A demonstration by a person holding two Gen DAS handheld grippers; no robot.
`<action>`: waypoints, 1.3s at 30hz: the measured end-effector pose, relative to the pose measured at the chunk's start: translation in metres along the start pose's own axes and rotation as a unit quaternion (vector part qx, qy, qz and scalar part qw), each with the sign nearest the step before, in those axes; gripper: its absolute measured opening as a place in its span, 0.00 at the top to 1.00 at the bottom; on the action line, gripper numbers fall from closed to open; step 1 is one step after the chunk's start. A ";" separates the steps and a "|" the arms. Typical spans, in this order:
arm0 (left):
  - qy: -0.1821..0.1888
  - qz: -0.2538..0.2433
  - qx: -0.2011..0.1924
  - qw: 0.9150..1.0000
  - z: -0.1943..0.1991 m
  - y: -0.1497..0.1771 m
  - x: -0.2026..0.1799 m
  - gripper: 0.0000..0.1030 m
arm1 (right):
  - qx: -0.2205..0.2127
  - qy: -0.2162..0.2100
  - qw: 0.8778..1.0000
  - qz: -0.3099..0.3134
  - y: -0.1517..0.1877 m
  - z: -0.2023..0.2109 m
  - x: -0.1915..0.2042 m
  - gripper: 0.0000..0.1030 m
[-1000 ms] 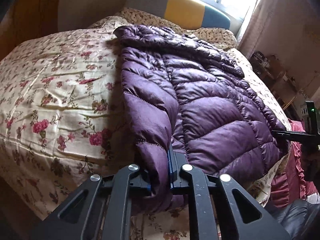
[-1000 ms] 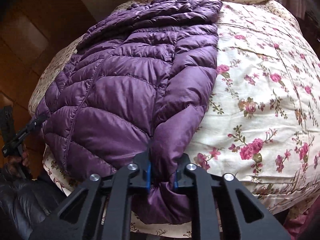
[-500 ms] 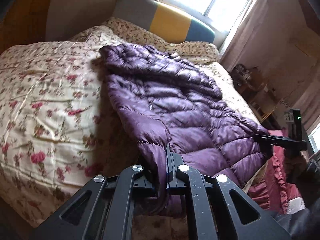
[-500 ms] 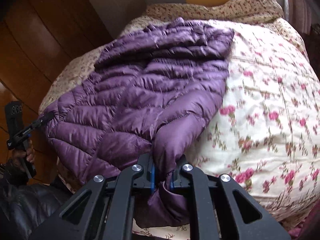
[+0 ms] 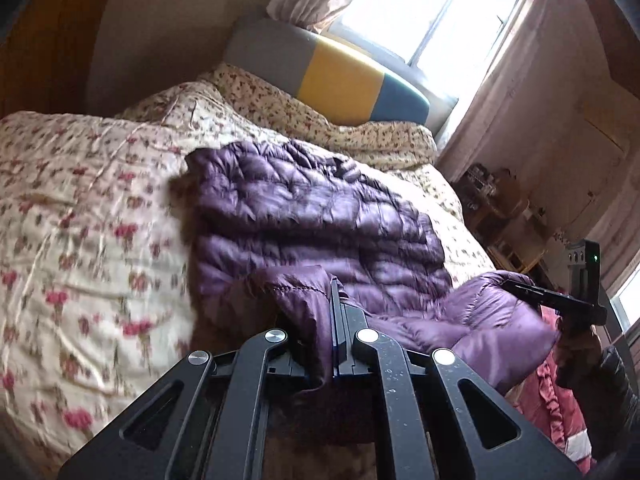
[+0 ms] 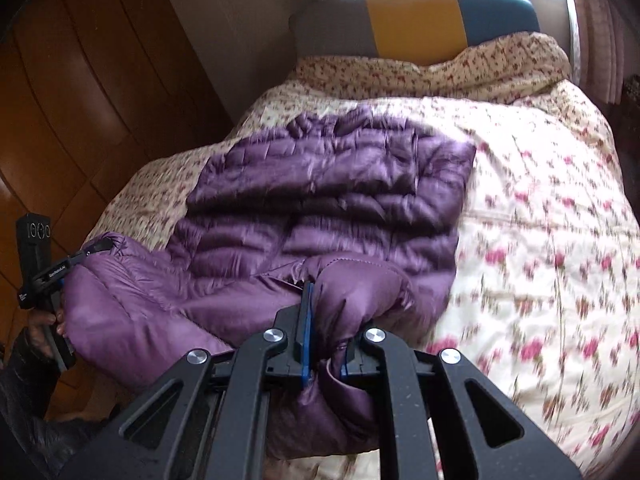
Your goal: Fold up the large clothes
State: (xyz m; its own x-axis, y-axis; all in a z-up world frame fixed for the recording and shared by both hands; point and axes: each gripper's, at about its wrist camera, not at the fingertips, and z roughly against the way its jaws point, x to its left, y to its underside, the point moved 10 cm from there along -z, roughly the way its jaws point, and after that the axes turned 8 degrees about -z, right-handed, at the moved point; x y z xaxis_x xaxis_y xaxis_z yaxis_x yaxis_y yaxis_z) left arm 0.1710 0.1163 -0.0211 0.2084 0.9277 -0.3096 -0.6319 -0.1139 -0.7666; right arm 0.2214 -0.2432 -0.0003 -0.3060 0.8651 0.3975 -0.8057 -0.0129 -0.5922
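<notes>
A purple quilted down jacket lies lengthwise on the floral bedspread, collar end toward the headboard. My left gripper is shut on one bottom corner of the jacket, and the hem hangs raised off the bed. My right gripper is shut on the other bottom corner, fabric bunched between its fingers. Each wrist view shows the other gripper at its side, pinching its corner: the right gripper and the left gripper. The lifted hem sags between the two.
A headboard in grey, yellow and blue stands at the bed's far end under a bright window. Wooden panelling runs along one side. Cluttered furniture and a pink ruffled cloth lie on the other.
Both grippers have risen and drawn toward the headboard with the jacket's bottom corners held. The hem has lifted off the bed edge and more of the room shows.
</notes>
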 end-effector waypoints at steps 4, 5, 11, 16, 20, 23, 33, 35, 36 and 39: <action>-0.006 0.004 -0.009 1.000 -0.016 -0.027 0.013 0.94 | -0.016 0.003 1.000 -0.007 -0.029 -0.010 -0.007 0.92; -0.010 0.006 -0.010 1.000 -0.021 -0.033 0.017 0.94 | -0.021 0.004 1.000 -0.011 -0.039 -0.014 -0.009 0.92; -0.027 0.014 -0.013 0.999 -0.055 -0.068 0.039 0.95 | -0.038 0.013 0.999 -0.024 -0.080 -0.038 -0.021 0.92; -0.040 0.020 -0.007 0.999 -0.087 -0.093 0.058 0.95 | -0.045 0.023 0.998 -0.031 -0.109 -0.060 -0.030 0.92; -0.054 0.031 -0.002 0.998 -0.110 -0.107 0.074 0.95 | -0.052 0.034 0.997 -0.038 -0.135 -0.081 -0.037 0.92; -0.066 0.039 0.003 0.997 -0.129 -0.119 0.088 0.95 | -0.053 0.042 0.997 -0.049 -0.153 -0.100 -0.045 0.92; -0.103 0.061 0.055 0.991 -0.203 -0.137 0.125 0.95 | -0.014 0.081 0.992 -0.093 -0.174 -0.175 -0.081 0.87; -0.097 0.086 0.061 0.990 -0.207 -0.136 0.131 0.92 | -0.010 0.075 0.991 -0.112 -0.176 -0.180 -0.086 0.72; -0.090 0.102 0.062 0.989 -0.208 -0.136 0.135 0.87 | -0.011 0.069 0.991 -0.118 -0.177 -0.181 -0.087 0.67; -0.080 0.121 0.058 0.988 -0.203 -0.136 0.143 0.83 | -0.013 0.050 0.990 -0.131 -0.181 -0.180 -0.086 0.53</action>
State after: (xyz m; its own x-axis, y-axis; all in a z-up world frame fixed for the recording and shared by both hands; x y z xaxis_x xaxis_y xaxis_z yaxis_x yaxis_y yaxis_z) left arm 0.4385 0.1922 -0.0755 -0.0746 0.9238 -0.3754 -0.7317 -0.3065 -0.6088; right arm 0.4850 -0.2247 -0.0532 -0.0356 0.8827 0.4687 -0.8369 0.2300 -0.4967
